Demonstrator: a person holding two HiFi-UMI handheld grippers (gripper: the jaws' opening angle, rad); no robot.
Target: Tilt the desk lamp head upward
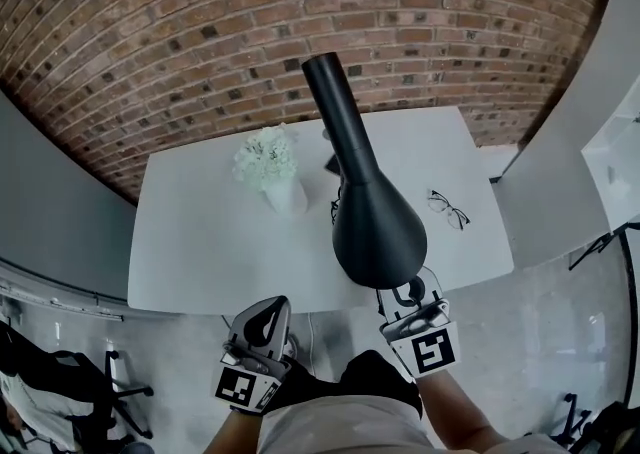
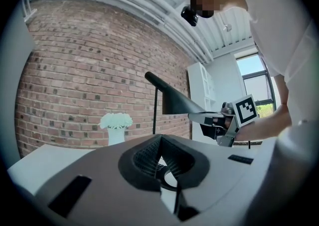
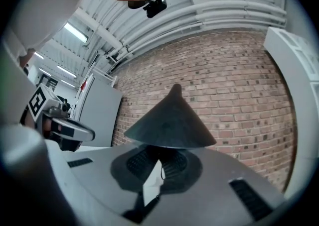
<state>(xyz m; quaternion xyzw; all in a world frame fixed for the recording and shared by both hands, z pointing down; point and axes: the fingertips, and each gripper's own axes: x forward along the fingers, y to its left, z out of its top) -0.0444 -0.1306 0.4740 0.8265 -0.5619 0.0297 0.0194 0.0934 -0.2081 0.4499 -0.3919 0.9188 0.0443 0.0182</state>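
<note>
A black desk lamp stands on the white table (image 1: pixel 200 242), its long neck (image 1: pixel 335 112) rising to a cone head (image 1: pixel 378 227) that faces down toward me. My right gripper (image 1: pixel 410 294) sits at the near lower rim of the head, jaws together, tips against the rim from below. In the right gripper view the cone (image 3: pixel 169 123) hangs just over the right gripper (image 3: pixel 158 163). The left gripper view shows the head (image 2: pixel 177 101) side-on with the right gripper (image 2: pixel 193 116) touching its edge. My left gripper (image 1: pixel 268 310) hangs shut and empty before the table edge.
A white vase of pale flowers (image 1: pixel 270 167) stands left of the lamp, and a pair of glasses (image 1: pixel 448 209) lies to its right. A brick wall (image 1: pixel 200 32) backs the table. A white cabinet (image 1: pixel 610 142) is at right and an office chair (image 1: pixel 110 402) at lower left.
</note>
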